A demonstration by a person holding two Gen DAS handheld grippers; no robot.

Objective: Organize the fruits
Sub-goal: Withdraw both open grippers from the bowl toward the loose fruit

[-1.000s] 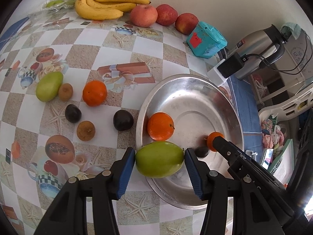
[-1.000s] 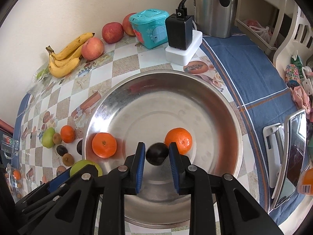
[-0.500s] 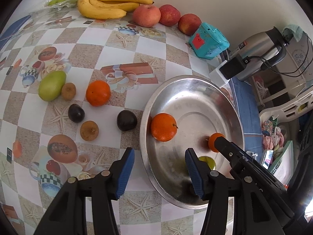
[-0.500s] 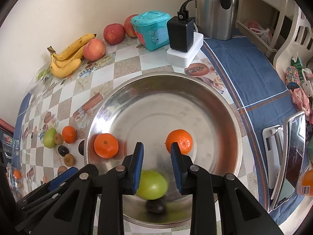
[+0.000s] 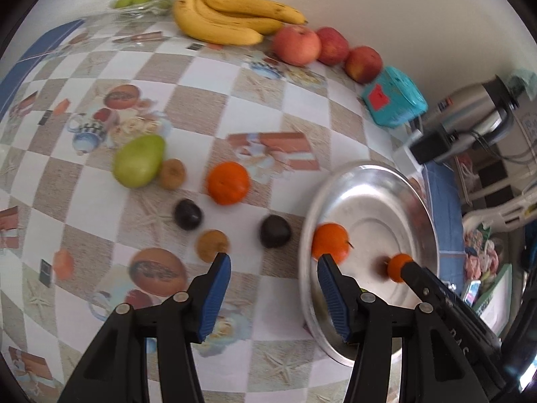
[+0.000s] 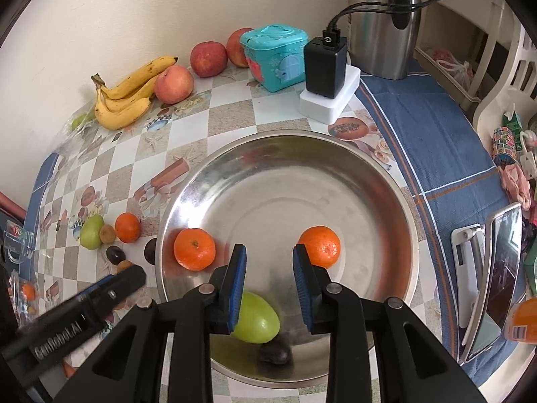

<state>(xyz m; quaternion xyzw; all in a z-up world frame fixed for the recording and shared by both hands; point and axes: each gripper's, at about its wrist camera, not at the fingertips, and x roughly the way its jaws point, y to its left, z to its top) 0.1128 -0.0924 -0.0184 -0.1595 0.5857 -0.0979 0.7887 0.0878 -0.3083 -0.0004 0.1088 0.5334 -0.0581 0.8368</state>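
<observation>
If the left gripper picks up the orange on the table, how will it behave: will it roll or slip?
The orange looks round, so a push would probably send it rolling across the flat table. Its dimpled skin likely grips well against the ribbed fingers. It seems firm, though hard squeezing might bruise it.

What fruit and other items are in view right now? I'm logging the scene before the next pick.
Oranges: 2, orange, in metal bowl
Green mango: 1, in bowl, near edge
Dark fruit: 1, in bowl beside mango
Orange: 1, on table
Green mango: 1, on table
Dark fruits: 2, on table
Brown fruits: 2, on table
Bananas: one bunch, yellow, by wall
Apples: 3, red, by wall
Teal box: 1
Kettle: 1, steel
Left gripper: jaws open, empty
Right gripper: jaws open, empty
</observation>
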